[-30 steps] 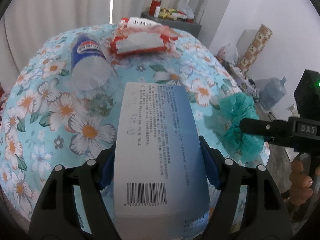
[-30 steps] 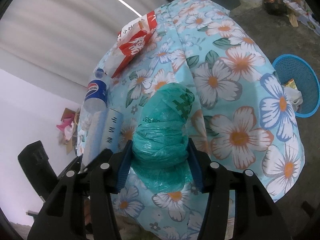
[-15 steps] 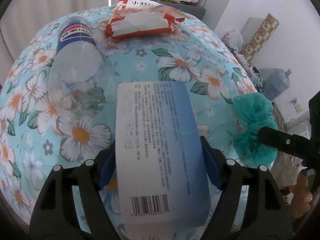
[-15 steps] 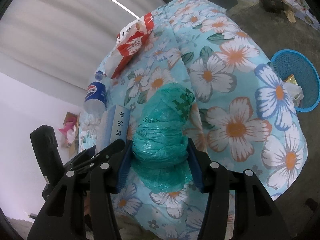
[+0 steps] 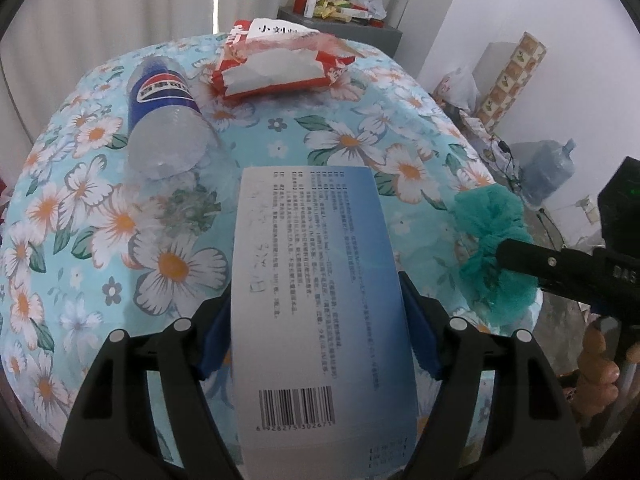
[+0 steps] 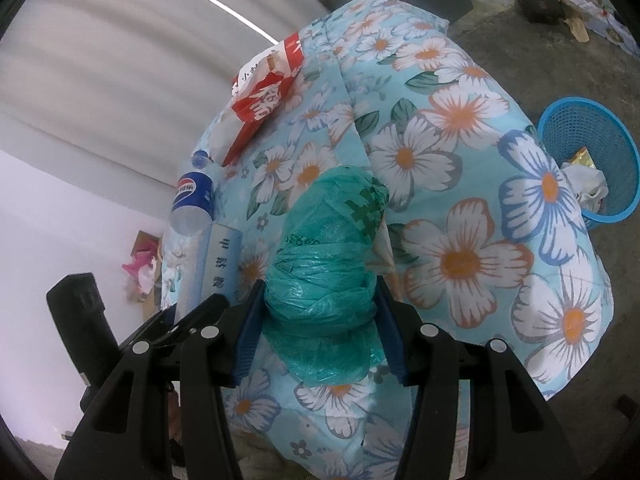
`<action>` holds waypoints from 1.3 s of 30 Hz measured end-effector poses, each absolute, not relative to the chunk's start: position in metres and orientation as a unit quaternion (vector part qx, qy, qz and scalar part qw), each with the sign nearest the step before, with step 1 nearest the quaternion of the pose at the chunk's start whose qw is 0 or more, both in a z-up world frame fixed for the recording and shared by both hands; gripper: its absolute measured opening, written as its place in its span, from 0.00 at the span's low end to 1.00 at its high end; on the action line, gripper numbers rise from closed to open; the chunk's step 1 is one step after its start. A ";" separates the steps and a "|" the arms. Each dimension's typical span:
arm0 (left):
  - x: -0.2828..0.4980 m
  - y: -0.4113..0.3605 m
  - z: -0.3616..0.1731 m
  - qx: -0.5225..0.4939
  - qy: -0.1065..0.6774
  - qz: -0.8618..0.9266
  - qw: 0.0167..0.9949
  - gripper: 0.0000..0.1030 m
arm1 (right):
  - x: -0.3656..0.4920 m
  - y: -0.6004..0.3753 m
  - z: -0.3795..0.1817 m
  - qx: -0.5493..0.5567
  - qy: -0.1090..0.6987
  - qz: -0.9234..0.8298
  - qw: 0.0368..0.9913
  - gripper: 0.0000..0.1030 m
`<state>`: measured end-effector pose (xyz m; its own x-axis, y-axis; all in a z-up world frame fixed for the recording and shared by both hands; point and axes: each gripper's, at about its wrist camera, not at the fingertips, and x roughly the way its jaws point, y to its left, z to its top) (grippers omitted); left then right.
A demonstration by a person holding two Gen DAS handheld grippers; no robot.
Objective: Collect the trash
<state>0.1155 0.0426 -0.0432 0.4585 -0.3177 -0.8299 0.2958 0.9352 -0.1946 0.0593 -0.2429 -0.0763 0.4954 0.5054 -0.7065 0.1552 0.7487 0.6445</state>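
Note:
My left gripper (image 5: 316, 332) is shut on a white and blue carton (image 5: 316, 288) with a barcode, held over the flowered tablecloth (image 5: 96, 216). My right gripper (image 6: 320, 320) is shut on a crumpled green plastic bag (image 6: 324, 256); in the left wrist view that green bag (image 5: 488, 248) shows at the right with the other gripper's finger on it. A clear plastic bottle (image 5: 164, 120) with a blue label lies on the cloth beyond the carton. A torn red and white wrapper (image 5: 280, 64) lies at the far side. The carton (image 6: 220, 256) and bottle (image 6: 192, 200) also appear left in the right wrist view.
A blue mesh waste basket (image 6: 592, 160) with some trash inside stands on the concrete floor right of the table. A grey cabinet (image 5: 340, 24) with a red flask and packets is behind. A water jug (image 5: 548, 164) and boxes sit along the right wall.
Both grippers keep their holds. The views shift only slightly; the bottle and wrapper sit a little differently in the left wrist view, the basket a little lower in the right.

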 end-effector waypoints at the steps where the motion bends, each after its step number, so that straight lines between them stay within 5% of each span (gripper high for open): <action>1: 0.114 0.044 -0.041 -0.013 0.485 -0.180 0.856 0.67 | 0.060 -0.243 -0.076 0.337 0.490 0.110 0.796 0.50; 39: 0.101 0.029 -0.018 -0.002 0.452 -0.209 0.867 0.67 | 0.054 -0.250 -0.071 0.345 0.477 0.108 0.801 0.50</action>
<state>0.1011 0.0290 -0.0184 0.5039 -0.3641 -0.7833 0.3597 0.9129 -0.1929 0.0544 -0.2497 -0.0709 0.5218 0.5021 -0.6896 0.1560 0.7386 0.6558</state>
